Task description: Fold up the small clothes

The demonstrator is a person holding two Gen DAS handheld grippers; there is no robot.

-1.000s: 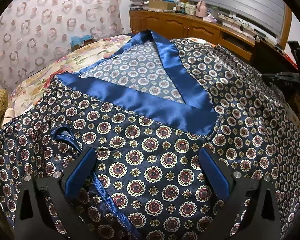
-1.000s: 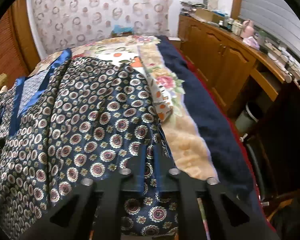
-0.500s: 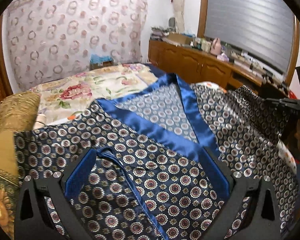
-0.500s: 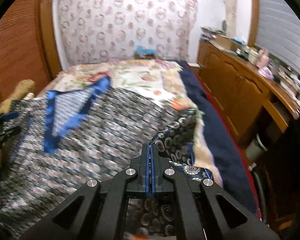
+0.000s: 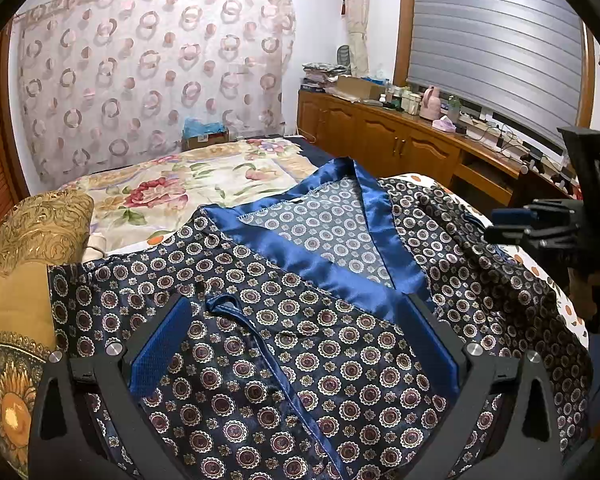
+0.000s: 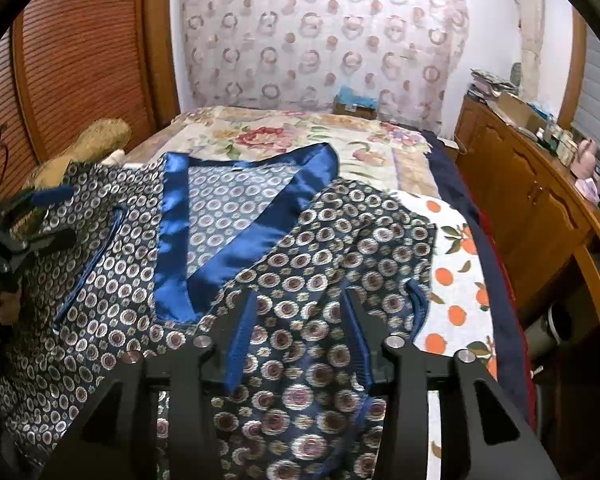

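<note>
A navy robe-style top [image 5: 300,340] with round medallion print and a blue satin collar [image 5: 300,256] lies spread on the bed. My left gripper [image 5: 298,300] hovers open and wide over its left part, where a thin blue tie [image 5: 240,320] runs between the fingers. My right gripper [image 6: 299,296] is over the garment [image 6: 300,240] on its right side. Its jaws are opening, and the cloth lies between and under the blue pads [image 6: 240,336] without being pinched. Each gripper shows at the edge of the other's view: the right gripper [image 5: 540,224] and the left gripper [image 6: 20,224].
The garment rests on a floral quilt [image 5: 188,184] with an orange-print sheet [image 6: 460,280] and a navy blanket edge [image 6: 496,292] on the right. A gold pillow [image 5: 24,264] lies on the left. Wooden cabinets [image 6: 532,208] crowded with items run along the bed's right side.
My right gripper, shut on the garment's right edge, carried it inward and has now parted its jaws, leaving the cloth lying. My left gripper rose and pulled back, staying open.
</note>
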